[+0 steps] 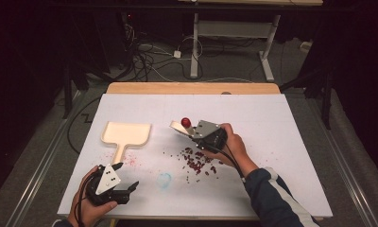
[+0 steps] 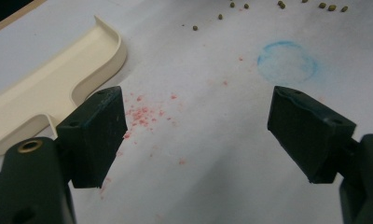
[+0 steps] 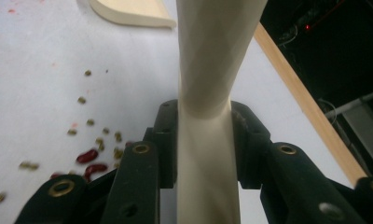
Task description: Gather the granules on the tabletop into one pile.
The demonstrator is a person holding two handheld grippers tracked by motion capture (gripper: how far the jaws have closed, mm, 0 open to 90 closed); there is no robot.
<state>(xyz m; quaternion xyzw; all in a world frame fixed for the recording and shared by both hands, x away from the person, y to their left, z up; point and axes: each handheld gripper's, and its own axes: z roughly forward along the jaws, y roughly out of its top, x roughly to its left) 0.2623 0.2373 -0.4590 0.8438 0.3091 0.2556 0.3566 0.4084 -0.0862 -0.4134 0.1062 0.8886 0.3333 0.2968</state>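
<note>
Near the middle of the high view, your right claw (image 1: 193, 134) pinches the cream handle of a small brush or scraper (image 1: 179, 126) with a red knob on it; I cannot tell which tool it is. In the right gripper view the handle (image 3: 208, 140) stands squeezed between both jaws. Just below it in the frame lies the scatter of red beans (image 1: 199, 163), with smaller greenish grains (image 3: 100, 140) mixed in. The cream dustpan (image 1: 125, 135) sits well apart, left of centre, its handle pointing toward the lower edge. Your left claw (image 1: 125, 184) is spread wide and holds nothing, hovering near the lower left of the worktop (image 1: 281, 123), just beside the pan's handle (image 2: 31, 121).

The likely step is sweeping the beans into the pan. Take the pan handle with the left claw first and bring its open lip up to the spill. Keep the tool low and drag in short strokes leftward, since round beans will probably roll and scatter.
</note>
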